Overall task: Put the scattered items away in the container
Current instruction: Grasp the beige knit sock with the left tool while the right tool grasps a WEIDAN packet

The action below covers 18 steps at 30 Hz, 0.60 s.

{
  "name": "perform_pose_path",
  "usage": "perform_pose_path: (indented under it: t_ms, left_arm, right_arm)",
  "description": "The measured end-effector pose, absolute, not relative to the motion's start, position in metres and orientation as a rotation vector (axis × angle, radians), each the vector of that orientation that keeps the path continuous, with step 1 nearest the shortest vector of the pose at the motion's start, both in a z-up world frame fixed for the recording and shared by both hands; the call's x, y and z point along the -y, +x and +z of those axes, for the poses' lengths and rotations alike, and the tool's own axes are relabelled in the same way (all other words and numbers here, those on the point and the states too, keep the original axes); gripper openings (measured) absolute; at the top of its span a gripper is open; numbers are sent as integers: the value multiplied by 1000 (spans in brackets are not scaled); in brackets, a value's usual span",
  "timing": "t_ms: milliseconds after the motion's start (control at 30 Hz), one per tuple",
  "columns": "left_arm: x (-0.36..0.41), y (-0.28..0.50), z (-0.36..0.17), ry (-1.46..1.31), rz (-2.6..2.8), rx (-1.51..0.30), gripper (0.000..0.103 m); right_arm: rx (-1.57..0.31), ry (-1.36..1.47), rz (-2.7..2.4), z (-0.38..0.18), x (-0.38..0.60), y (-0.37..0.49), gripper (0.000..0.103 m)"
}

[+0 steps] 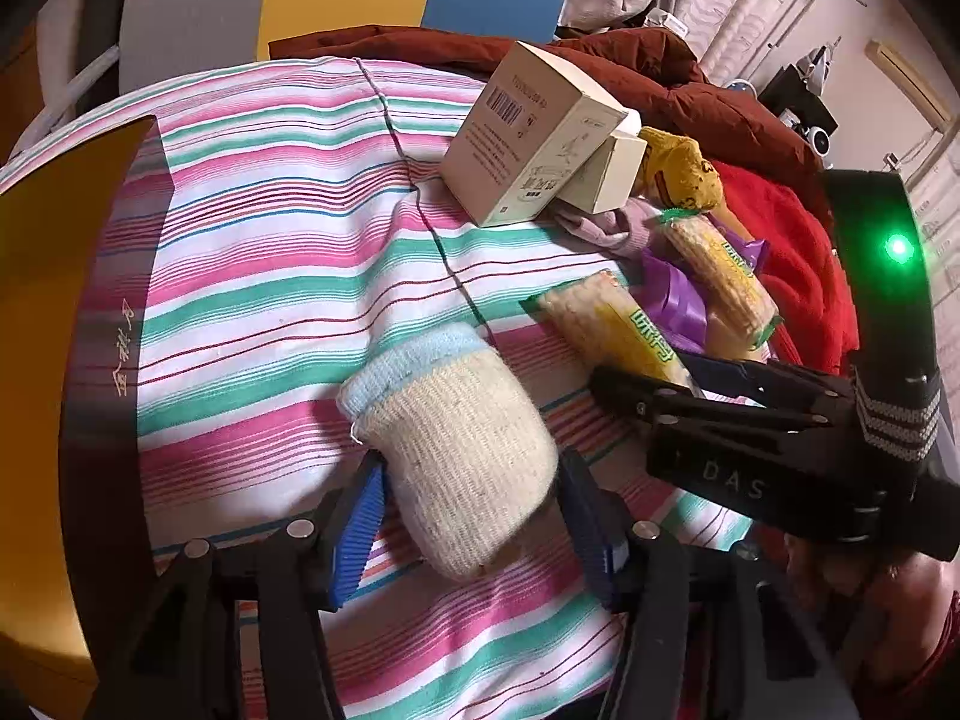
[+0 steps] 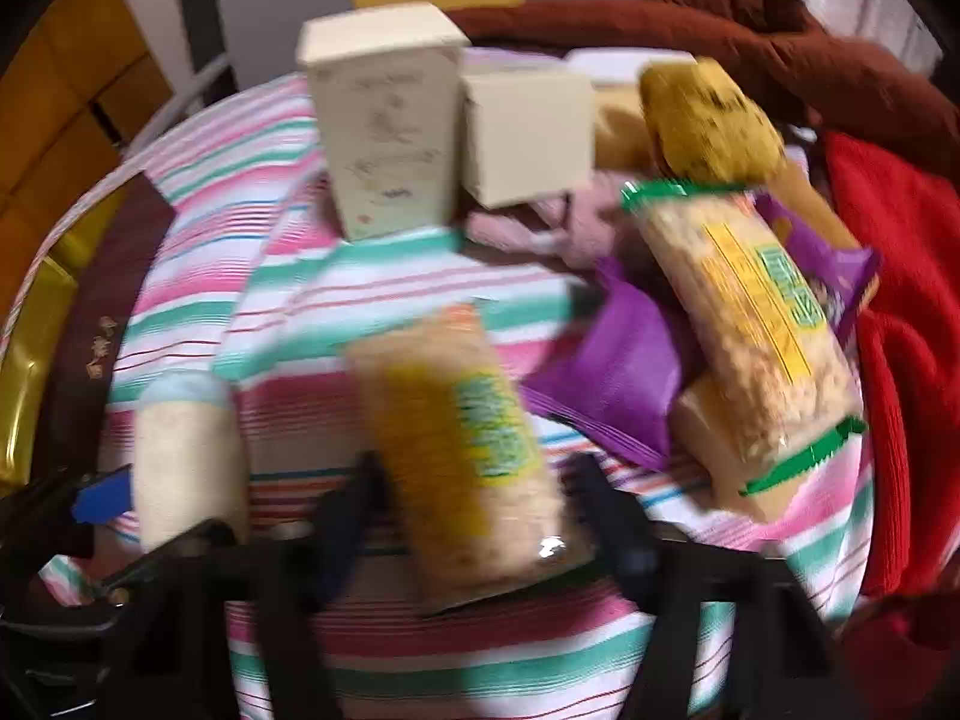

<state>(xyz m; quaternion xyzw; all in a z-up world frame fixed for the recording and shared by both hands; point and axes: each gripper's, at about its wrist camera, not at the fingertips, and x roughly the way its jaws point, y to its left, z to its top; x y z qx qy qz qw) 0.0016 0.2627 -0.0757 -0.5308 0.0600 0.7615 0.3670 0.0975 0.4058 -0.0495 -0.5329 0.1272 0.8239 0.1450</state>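
Striped bedding [image 1: 270,228] covers the surface, with a gold container [image 1: 54,360] at nine o'clock in the left view. The sock [image 1: 450,456], a cream knit roll with a blue cuff, lies between the left gripper [image 1: 474,516]'s blue pads, which stand just beside it; whether they touch it I cannot tell. It looks soft, light and squashy, so a grip across its middle should hold. Its long axis runs from five o'clock to eleven, cuff toward eleven. In the blurred right view, a snack bar [image 2: 462,450] lies between the right gripper [image 2: 474,516]'s spread fingers, not visibly pinched. The wrapper is likely slick and the bar crumbly: hold it mid-length, gently. Its long axis points toward twelve o'clock. Boxes [image 1: 534,138] and more snacks sit beyond.
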Motion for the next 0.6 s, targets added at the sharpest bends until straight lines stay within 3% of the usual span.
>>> perform_pose_path:
  t_ms: [167,600]
  left_arm:
    - [-255,1,-75,-1343,1970,-132,56]
    - [-216,16,-41,-1229,2022,-94,56]
  right_arm:
    - [-424,-1527,2402,-45,-426,102,50]
    - [-536,-1445,2548,-25,-393,109,49]
